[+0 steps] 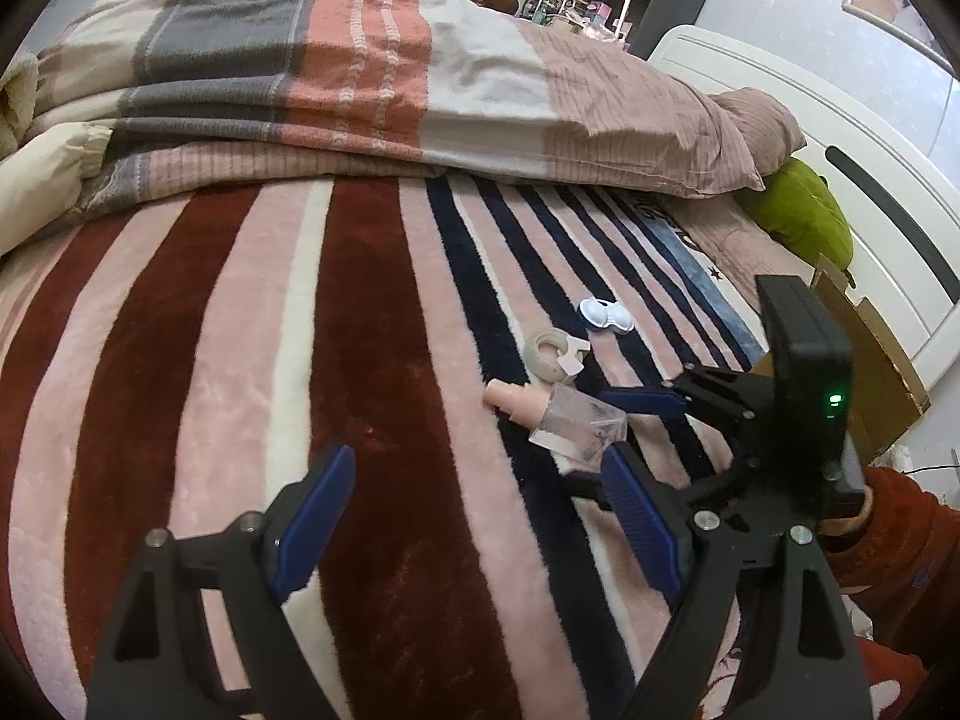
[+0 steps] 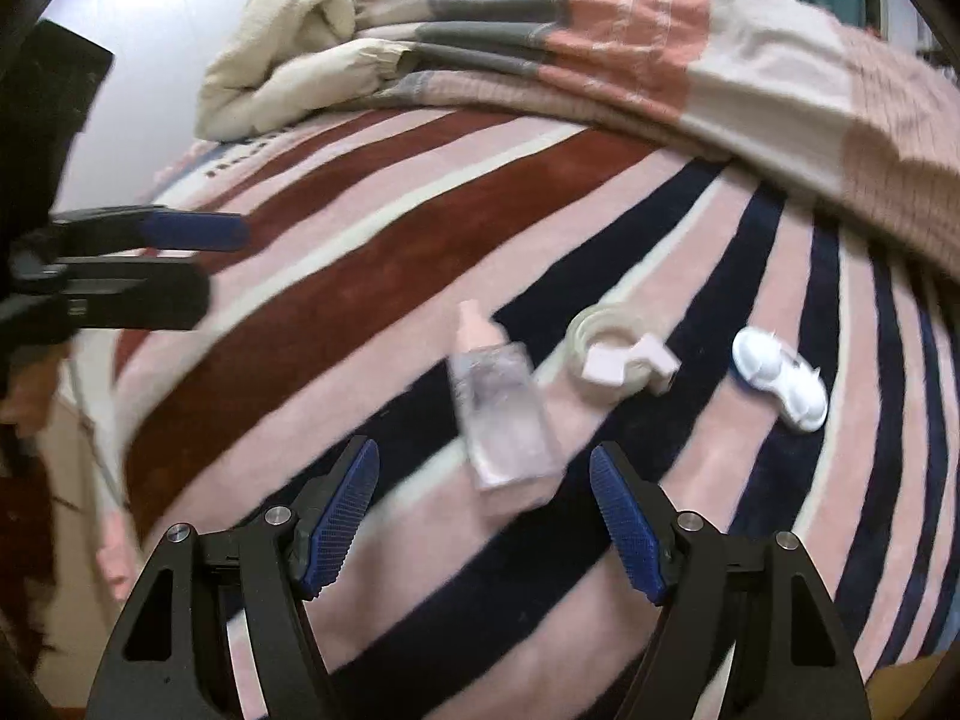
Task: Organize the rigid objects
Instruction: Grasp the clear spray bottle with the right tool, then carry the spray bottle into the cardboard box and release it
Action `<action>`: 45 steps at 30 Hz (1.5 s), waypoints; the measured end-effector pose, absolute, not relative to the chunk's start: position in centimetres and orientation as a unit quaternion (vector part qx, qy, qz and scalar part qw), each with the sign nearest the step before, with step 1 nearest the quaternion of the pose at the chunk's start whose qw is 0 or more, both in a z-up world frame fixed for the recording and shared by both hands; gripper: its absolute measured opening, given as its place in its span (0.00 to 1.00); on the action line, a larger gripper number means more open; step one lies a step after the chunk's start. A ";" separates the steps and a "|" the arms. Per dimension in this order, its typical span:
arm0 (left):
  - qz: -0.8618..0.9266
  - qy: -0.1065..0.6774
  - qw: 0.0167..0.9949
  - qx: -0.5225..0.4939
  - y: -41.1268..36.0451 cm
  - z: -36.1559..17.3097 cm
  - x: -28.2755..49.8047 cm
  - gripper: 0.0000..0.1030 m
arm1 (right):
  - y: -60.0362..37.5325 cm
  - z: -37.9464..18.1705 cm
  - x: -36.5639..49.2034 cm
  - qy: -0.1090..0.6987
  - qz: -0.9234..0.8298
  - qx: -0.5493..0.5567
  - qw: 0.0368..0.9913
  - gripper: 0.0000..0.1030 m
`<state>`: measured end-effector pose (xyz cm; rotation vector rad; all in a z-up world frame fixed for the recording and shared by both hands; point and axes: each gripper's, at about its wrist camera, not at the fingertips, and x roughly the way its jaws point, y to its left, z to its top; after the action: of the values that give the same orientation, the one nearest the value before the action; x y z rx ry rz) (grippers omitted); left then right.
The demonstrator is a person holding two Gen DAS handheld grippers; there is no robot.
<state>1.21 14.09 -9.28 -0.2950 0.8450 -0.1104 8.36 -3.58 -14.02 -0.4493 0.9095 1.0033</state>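
Observation:
Three small items lie on the striped blanket (image 1: 360, 360): a clear bottle (image 2: 498, 414) with a pink cap, a tape roll (image 2: 612, 360) in a pale pink holder, and a white twin-cup case (image 2: 780, 378). My right gripper (image 2: 483, 462) hangs open just over the bottle's base end, and its blue pads stand apart from the glass on both sides. In the left wrist view the bottle (image 1: 576, 426), tape roll (image 1: 549, 354) and case (image 1: 603, 315) sit right of centre, with the right gripper (image 1: 591, 438) around the bottle. My left gripper (image 1: 480, 516) is open over bare blanket, nothing between its fingers.
A folded plaid quilt (image 1: 360, 72) runs along the far side of the bed. A green cushion (image 1: 798, 210), a cardboard box (image 1: 870, 360) and a white headboard (image 1: 840, 120) stand at the right. A cream duvet (image 2: 282, 48) lies bunched at the back. A red sleeve (image 1: 900, 540) holds the right gripper.

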 end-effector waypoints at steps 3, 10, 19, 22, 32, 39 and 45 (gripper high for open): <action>-0.052 0.410 0.899 -0.146 14.4 -9.5 1.3 0.80 | -3.0 -14.7 8.7 0.418 0.463 -0.219 0.750 0.22; -0.088 0.402 0.895 -0.172 13.9 -8.9 1.8 0.80 | -4.0 -11.8 7.0 0.404 0.469 -0.193 0.761 0.22; -0.174 0.351 0.903 -0.175 8.2 -2.4 2.2 0.77 | -7.2 -2.3 2.9 0.357 0.495 -0.143 0.780 0.21; -0.196 0.338 0.906 -0.162 5.8 0.0 2.6 0.58 | -9.1 0.1 2.3 0.347 0.492 -0.128 0.788 0.21; -0.268 0.335 0.897 -0.106 -5.5 4.9 6.2 0.50 | -19.4 4.7 4.2 0.351 0.425 -0.097 0.829 0.21; -0.308 0.379 0.870 -0.065 -14.1 4.6 10.6 0.49 | -26.8 4.3 8.0 0.406 0.362 -0.083 0.835 0.21; -0.326 0.424 0.844 -0.038 -18.4 2.7 13.1 0.49 | -29.9 2.5 10.2 0.465 0.332 -0.088 0.816 0.22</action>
<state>13.07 -18.44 2.73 -0.0796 0.8947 -0.6871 10.21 -29.88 2.47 -0.1868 0.9914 0.7085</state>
